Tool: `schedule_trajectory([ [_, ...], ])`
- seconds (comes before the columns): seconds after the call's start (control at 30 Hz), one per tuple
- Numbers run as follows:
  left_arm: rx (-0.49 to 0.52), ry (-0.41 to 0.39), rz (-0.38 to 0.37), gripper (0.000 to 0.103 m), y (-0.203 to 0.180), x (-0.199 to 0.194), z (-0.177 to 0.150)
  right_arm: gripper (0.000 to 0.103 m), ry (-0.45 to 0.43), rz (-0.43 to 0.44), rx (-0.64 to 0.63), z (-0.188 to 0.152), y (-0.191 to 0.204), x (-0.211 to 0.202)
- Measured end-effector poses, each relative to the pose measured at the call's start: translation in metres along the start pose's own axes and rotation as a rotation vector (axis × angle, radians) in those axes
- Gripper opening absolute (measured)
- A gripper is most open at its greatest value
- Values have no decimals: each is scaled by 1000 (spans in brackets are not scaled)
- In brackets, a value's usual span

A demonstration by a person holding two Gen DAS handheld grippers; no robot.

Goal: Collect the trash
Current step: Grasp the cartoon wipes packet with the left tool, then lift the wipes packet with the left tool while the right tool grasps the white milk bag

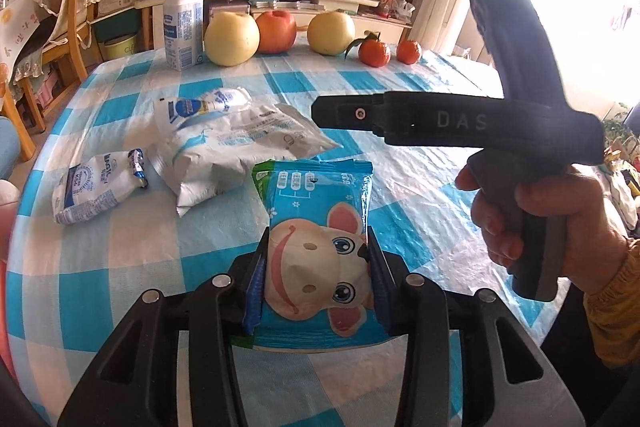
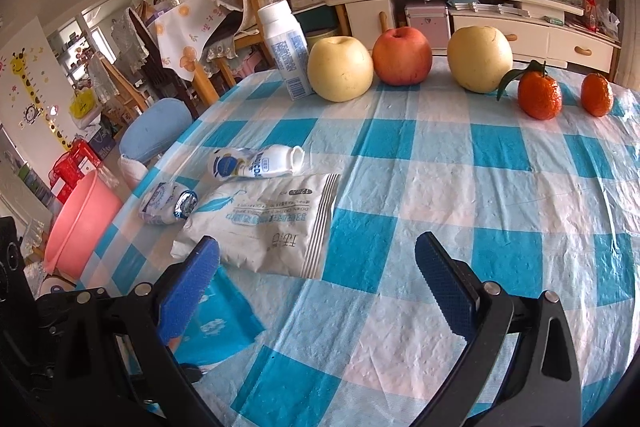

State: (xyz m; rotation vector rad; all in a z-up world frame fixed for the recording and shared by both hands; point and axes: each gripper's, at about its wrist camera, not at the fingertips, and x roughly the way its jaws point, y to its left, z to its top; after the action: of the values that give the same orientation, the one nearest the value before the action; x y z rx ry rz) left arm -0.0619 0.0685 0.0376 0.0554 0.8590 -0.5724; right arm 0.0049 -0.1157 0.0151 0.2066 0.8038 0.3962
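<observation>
Two grippers over a table (image 2: 460, 163) with a crinkly blue-and-white checked plastic cloth, in a pretty cluttered living room. Nearest thing first: the left gripper (image 1: 318, 267) is pinching a blue snack wrapper (image 1: 320, 227) with a cartoon animal face, pads pressed on both its sides, and the wrapper's far end pokes out past the fingertips. Taking that wrapper as the landmark, a big white pouch (image 1: 240, 151) lies just beyond it and a bit left, nearly touching its top edge. A crumpled white-and-blue packet (image 1: 94, 187) sits left of the wrapper near the table's left edge, and a squashed white bottle (image 1: 208, 103) lies on the far side of the pouch. Right of the wrapper, the right gripper (image 2: 316, 283) hangs above bare cloth with its blue pads spread wide, nothing between them, held pistol-style by the right hand (image 1: 536, 227). That whole stretch right of the wrapper is open checkered cloth. Way beyond the wrapper, along the far edge, an upright white bottle (image 1: 184, 23), two yellow pears (image 1: 232, 39), a red apple (image 1: 276, 31) and two tangerines (image 1: 374, 53) stand in a row. Off the left edge there's a pink basin (image 2: 80, 223), plus wooden chairs (image 1: 68, 39), and a white cabinet (image 2: 520, 27) behind the fruit.
</observation>
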Motion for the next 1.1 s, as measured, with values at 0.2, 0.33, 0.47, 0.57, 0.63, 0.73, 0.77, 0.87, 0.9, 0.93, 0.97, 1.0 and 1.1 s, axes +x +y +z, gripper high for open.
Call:
schedule_trajectory([
  [0.2, -51, -62, -5, 44, 18, -24, 2, 99, -10, 16, 37, 1, -2, -4],
  [0.33, -98, -115, 20, 44, 38, -42, 3, 99, -1, 39, 63, 0, 5, -1],
  [0.47, -160, -160, 60, 44, 64, -58, 5, 99, -6, 37, 35, 1, 26, 4],
  [0.57, -218, -204, 105, 44, 88, -73, 5, 99, -3, 50, -9, 2, 49, 9],
  [0.63, -262, -235, 138, 44, 104, -83, 5, 99, 2, 68, -37, 4, 69, 17],
  [0.73, -327, -282, 196, 44, 127, -99, 3, 99, 12, 100, -56, 6, 94, 30],
  [0.77, -346, -296, 215, 44, 133, -104, 2, 99, 16, 108, -61, 6, 103, 35],
  [0.87, -387, -325, 262, 44, 147, -113, -1, 99, 32, 110, -79, 6, 128, 52],
  [0.9, -400, -332, 276, 44, 151, -116, -2, 99, 38, 98, -82, 6, 135, 58],
  [0.93, -408, -338, 285, 44, 152, -118, -3, 99, 49, 84, -82, 6, 142, 66],
  [0.97, -415, -345, 298, 44, 155, -120, -4, 99, 55, 76, -82, 6, 148, 71],
  [1.0, -419, -349, 304, 44, 157, -122, -5, 99, 53, 63, -88, 6, 153, 75],
  [1.1, -441, -357, 310, 44, 163, -126, -8, 99, 59, 8, -115, 9, 169, 88],
])
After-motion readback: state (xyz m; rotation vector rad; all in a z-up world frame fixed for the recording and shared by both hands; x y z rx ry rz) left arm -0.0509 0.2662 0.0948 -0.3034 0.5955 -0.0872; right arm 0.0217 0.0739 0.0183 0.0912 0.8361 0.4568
